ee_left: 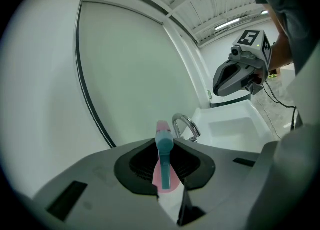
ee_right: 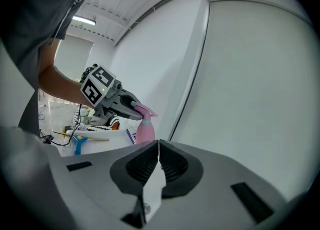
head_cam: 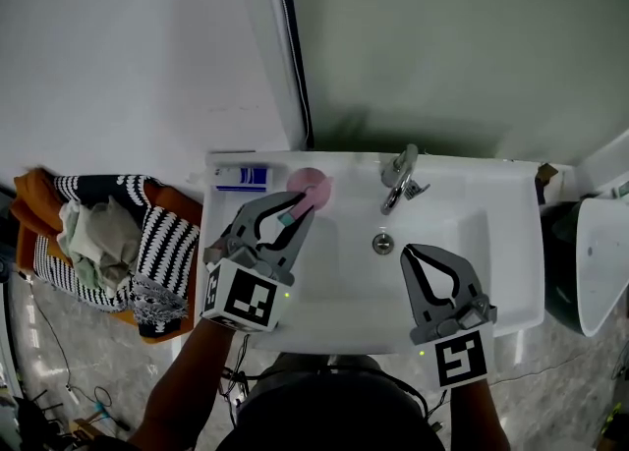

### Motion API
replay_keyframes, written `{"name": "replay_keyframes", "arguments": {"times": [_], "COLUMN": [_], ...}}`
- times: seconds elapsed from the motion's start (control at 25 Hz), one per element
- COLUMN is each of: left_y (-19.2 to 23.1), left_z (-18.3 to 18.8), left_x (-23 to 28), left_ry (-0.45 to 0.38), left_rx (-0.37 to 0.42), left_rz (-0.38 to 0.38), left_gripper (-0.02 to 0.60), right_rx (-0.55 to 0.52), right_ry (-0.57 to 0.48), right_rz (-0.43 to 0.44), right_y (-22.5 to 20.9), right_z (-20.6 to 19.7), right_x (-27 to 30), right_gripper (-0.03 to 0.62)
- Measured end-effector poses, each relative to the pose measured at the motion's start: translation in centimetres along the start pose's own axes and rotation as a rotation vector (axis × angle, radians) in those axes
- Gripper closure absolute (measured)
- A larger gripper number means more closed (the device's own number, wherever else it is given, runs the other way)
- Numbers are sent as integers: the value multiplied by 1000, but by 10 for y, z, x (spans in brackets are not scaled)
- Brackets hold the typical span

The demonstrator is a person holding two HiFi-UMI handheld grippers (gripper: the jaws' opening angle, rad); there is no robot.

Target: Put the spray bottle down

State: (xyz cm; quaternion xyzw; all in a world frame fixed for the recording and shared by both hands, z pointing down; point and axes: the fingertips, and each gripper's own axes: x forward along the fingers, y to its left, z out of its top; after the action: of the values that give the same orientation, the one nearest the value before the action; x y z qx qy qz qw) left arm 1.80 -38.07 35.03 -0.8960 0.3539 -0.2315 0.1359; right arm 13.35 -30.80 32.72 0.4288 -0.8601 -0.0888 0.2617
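A pink spray bottle (head_cam: pixel 313 187) with a teal trigger stands upright at the back left of the white sink (head_cam: pixel 511 243), beside the faucet. My left gripper (head_cam: pixel 298 205) is shut on the bottle's teal trigger head (ee_left: pixel 164 149). The pink body (ee_left: pixel 156 176) shows below, between the jaws. From the right gripper view, the bottle (ee_right: pixel 145 130) hangs from the left gripper (ee_right: pixel 127 106), its base hidden behind my own jaws. My right gripper (head_cam: pixel 411 253) hovers over the basin, shut and empty (ee_right: pixel 158 144).
A chrome faucet (head_cam: pixel 398 179) rises at the sink's back, with the drain (head_cam: pixel 382 242) below it. A blue and white box (head_cam: pixel 242 178) lies on the back left ledge. A basket of clothes (head_cam: pixel 98 243) sits left of the sink. A white fixture (head_cam: pixel 600 262) stands at right.
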Motion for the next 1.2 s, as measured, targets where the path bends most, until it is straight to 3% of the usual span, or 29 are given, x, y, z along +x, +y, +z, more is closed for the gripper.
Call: {"name": "replay_keyframes", "arguments": {"times": [1.2], "left_y": [18], "left_z": [-104], "left_x": [85], "left_ry": [91], "left_rx": [-106], "left_rz": [-109], "left_gripper": [523], "right_rx": [59], "right_ry": [143], "right_rz": [28], "right_y": [2], "right_z": [-35], "right_x": [60], "right_gripper": [585]}}
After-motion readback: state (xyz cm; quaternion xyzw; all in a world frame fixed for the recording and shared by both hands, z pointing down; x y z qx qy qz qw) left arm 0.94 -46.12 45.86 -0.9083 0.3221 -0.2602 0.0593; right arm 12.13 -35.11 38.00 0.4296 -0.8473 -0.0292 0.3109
